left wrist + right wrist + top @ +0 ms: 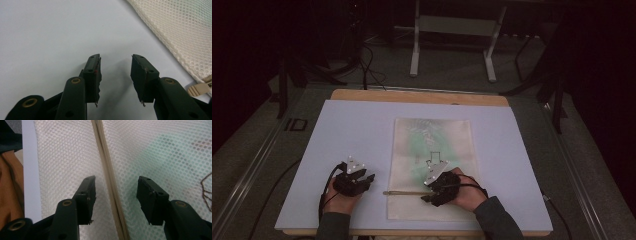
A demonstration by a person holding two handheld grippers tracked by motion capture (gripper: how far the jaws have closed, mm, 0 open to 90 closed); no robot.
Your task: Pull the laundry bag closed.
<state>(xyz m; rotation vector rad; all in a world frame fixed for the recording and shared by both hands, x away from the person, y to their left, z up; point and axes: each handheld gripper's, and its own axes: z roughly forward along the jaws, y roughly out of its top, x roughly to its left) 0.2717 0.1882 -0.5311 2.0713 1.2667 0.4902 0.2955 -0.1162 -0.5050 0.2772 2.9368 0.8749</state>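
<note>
A pale lavender board [357, 130] is seen on a wooden table [412, 95], which is the surface carrying everything. Toward the near left corner of the board, the left gripper [368, 178] is held in a hand [341, 202] just above bare board, well apart from the bag's left edge. In the left gripper view, the left gripper [115, 75] is seen with jaws parted wide, nothing between them, only bare board beneath; a corner of the mesh bag [180, 32] and its beige zipper pull [198, 88] are seen at that view's right edge. A cream mesh bag [412, 150] is laid flat right of the board's centre, its lower end close to the near edge, with green contents and a dark outline print faintly visible through the mesh. A beige zipper strip [404, 192] is seen running across the bag near its lower end. The right gripper [428, 198] is held over the bag at the zipper strip's right part, the hand [469, 195] coming from the near right. In the right gripper view, the right gripper [116, 195] is seen with jaws spread wide, straddling the zipper strip [110, 185]; the strip runs between them but is not pinched, and nothing is gripped. Whether the jaw tips touch the mesh [62, 157] cannot be told.
</note>
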